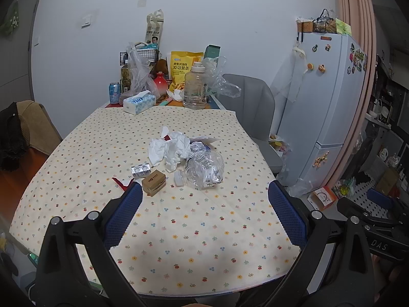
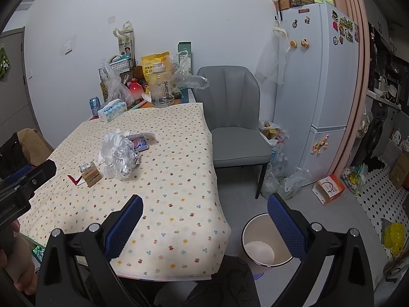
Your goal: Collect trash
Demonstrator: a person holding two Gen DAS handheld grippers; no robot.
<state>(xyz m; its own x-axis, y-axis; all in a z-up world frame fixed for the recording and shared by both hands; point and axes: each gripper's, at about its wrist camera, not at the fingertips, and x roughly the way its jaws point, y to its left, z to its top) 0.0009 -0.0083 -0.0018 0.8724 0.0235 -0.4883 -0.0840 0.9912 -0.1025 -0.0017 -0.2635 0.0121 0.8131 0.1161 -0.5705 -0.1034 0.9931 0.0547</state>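
A pile of trash lies mid-table on the flowered cloth [image 1: 194, 225]: crumpled white tissue [image 1: 168, 148], a crushed clear plastic bottle [image 1: 204, 168], a small brown box [image 1: 154, 182], a silver blister pack [image 1: 140, 171] and a red paper scrap [image 1: 120, 181]. The same pile appears in the right wrist view, with the bottle [image 2: 122, 161] and box [image 2: 92, 175]. My left gripper [image 1: 204, 204] is open, hovering near the table's front, short of the pile. My right gripper [image 2: 204, 217] is open over the table's front right corner, above a white bin [image 2: 263, 240] on the floor.
At the table's far end stand a tissue box [image 1: 139, 101], a blue can [image 1: 114, 92], a large water jug [image 1: 195, 89], a yellow snack bag [image 1: 182, 69] and plastic bags. A grey chair [image 2: 235, 117] and a fridge [image 2: 319, 89] are to the right, with bags on the floor.
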